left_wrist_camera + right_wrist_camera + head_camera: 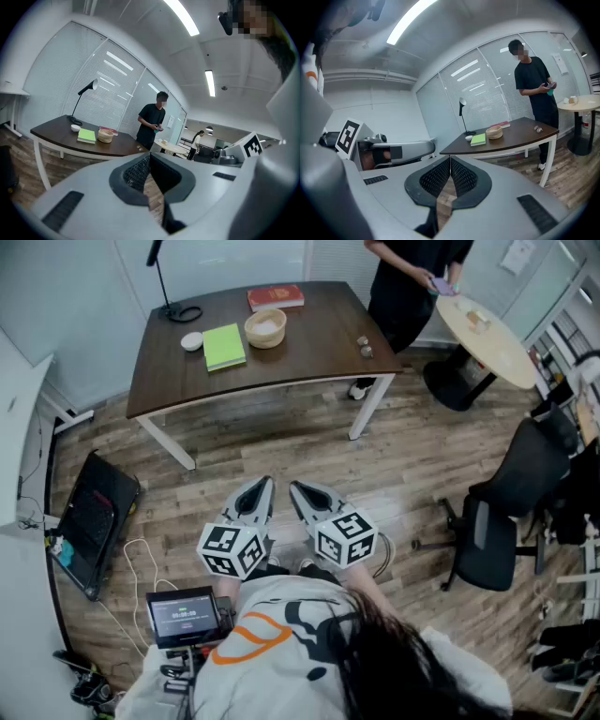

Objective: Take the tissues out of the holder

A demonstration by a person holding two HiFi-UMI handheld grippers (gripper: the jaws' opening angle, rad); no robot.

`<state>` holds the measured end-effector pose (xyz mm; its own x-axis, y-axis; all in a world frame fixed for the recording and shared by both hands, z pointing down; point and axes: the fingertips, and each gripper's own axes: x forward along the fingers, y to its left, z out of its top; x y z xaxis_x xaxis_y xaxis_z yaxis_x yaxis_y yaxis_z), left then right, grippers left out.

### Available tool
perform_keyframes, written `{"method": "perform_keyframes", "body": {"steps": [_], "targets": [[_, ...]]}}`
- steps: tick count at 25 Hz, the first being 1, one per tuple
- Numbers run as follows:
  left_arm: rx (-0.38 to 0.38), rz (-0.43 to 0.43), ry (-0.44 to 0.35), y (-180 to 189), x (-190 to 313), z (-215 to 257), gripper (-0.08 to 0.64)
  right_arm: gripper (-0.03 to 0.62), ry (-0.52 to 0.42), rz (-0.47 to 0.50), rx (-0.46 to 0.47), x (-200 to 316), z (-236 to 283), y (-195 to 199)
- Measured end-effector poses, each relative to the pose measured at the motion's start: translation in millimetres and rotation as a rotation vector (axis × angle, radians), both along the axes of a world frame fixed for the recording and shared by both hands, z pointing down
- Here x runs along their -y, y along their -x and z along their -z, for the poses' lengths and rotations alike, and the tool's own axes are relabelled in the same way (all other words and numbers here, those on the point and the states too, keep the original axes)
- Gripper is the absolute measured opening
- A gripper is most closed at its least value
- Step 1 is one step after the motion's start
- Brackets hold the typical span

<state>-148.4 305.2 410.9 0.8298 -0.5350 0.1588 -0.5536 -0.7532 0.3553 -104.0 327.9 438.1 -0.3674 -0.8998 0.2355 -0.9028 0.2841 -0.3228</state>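
Observation:
A round woven holder (pixel 265 328) with white tissue in it stands on the dark brown table (pixel 300 352), towards its far side. It also shows small in the left gripper view, holder (pixel 106 136), and in the right gripper view, holder (pixel 494 132). Both grippers hang over the wooden floor close to my body, well short of the table. My left gripper (pixel 260 486) (pixel 150 157) has its jaws together and holds nothing. My right gripper (pixel 302 491) (pixel 450 159) is beside it, also shut and empty.
On the table lie a green notebook (pixel 223 346), a red book (pixel 276 297), a small white bowl (pixel 191 340) and a lamp base (pixel 184 312). A person (pixel 412 287) stands at its far right corner. A round pale table (pixel 487 334) and a black office chair (pixel 511 512) stand right.

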Motion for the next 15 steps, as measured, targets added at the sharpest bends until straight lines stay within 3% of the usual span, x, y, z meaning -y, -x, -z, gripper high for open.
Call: {"method": "perform_keyframes", "body": {"steps": [15], "targets": [[0.005, 0.015, 0.003, -13.5, 3.6, -1.8, 0.0, 0.012, 0.009, -0.011, -0.006, 5.6, -3.9, -17.6]]}}
